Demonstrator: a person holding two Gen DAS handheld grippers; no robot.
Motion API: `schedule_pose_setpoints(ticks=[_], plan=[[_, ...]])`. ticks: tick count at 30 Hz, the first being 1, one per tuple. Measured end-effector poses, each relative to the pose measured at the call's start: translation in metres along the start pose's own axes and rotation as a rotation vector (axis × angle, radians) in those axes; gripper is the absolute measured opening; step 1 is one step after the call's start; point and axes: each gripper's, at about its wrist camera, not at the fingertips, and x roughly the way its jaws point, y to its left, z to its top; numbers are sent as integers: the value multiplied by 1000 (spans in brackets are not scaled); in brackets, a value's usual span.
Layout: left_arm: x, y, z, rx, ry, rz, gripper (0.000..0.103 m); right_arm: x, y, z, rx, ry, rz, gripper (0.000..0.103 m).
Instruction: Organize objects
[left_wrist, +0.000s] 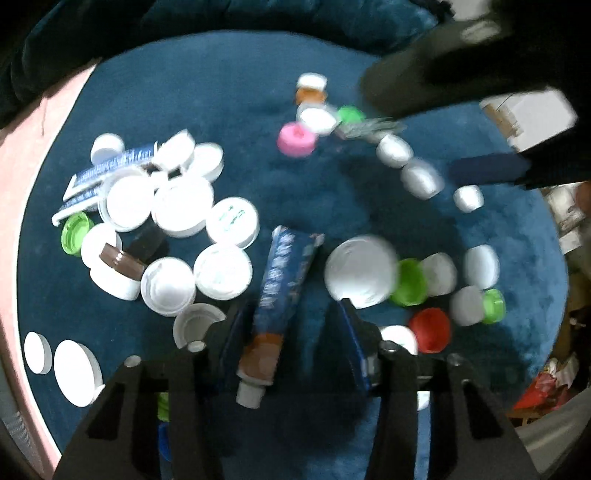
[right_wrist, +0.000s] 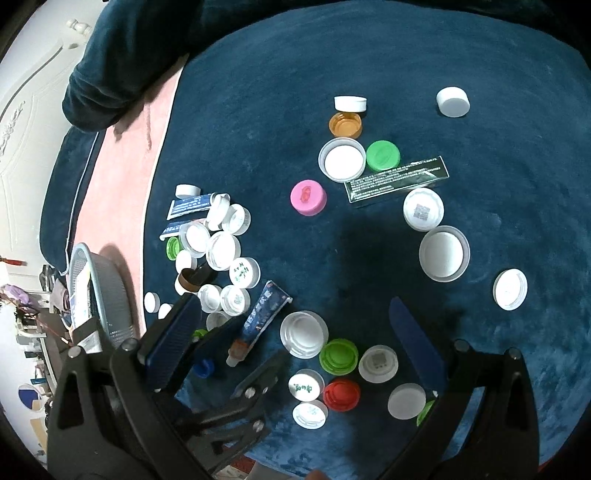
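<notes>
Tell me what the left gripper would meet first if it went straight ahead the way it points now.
Probably the blue toothpaste tube: it already lies between the open fingers of the left gripper, cap end toward the camera. Depth is blurred, so whether a finger touches it I cannot tell.

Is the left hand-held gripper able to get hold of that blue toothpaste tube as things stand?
Probably yes. The left hand-held gripper is open, and the blue toothpaste tube already lies between its fingers, cap end nearest. Nothing lies on top of the tube; the white lids sit off to the side.
</notes>
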Motion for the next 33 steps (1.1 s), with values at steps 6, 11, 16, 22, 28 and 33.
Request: schedule_pose_setpoints(ticks=[6,11,16,22,28,33], plan=[[-5,2,0,-28,-7,-8,20,1,-7,2,21,-6,-12,103],[-17,0,6,-73,-20,15,19,0,-17,7,45,-10,-14,103],[-53,10,14,-136,-121,15,18,-11,-48,24,154,-71,-26,103],[-59,26,13,-174,-127,37,18,-4,-85,48,354,-126,-5,102],[-56,48,4,-196,-121,10,19,27,-86,64,371,-86,-87,86],[-55,52,6,-199,-133,-9,19,41,-79,65,359,-95,-53,38]])
